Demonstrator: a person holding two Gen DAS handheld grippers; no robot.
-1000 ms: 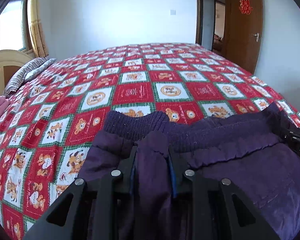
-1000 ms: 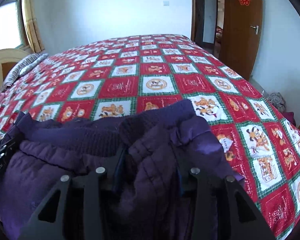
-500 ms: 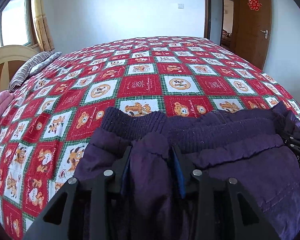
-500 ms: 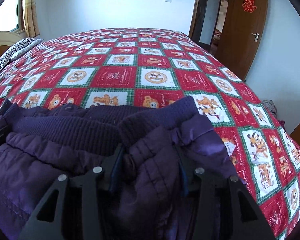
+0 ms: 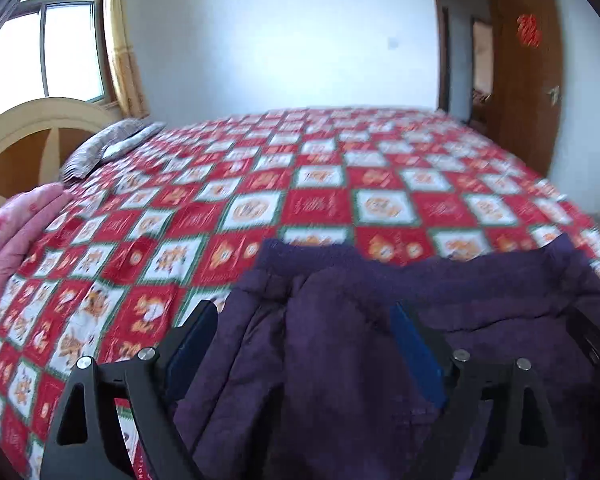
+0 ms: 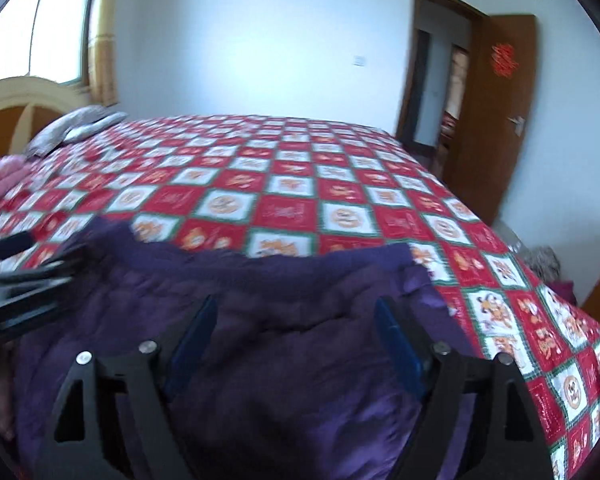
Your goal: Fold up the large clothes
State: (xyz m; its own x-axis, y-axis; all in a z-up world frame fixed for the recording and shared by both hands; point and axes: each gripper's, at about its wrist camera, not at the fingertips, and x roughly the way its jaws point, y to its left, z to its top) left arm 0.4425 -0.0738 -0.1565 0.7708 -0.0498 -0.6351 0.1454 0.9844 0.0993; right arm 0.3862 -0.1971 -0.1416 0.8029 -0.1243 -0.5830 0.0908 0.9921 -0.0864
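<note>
A dark purple padded garment [image 5: 340, 368] lies bunched at the near edge of the bed, its ribbed hem toward the far side. My left gripper [image 5: 300, 312] hangs just above its left part with the jaws opening wide. The cloth sits between the blue pads without being pinched. My right gripper [image 6: 295, 304] is over the right part of the same garment [image 6: 284, 344], its jaws opening too, with loose cloth between the pads. The left gripper [image 6: 24, 280] shows at the left edge of the right wrist view. Both views are blurred.
The bed cover [image 5: 320, 204] is a red, white and green patchwork that stretches far ahead. A pink quilt [image 5: 16, 232] and a striped pillow [image 5: 108, 144] lie by the headboard [image 5: 32, 132] on the left. A brown door [image 6: 496, 120] stands open at the right.
Both grippers were pinching folds of the purple garment; now both have spread their jaws and let the cloth go. Both have drawn back and up a little, the right one more.
</note>
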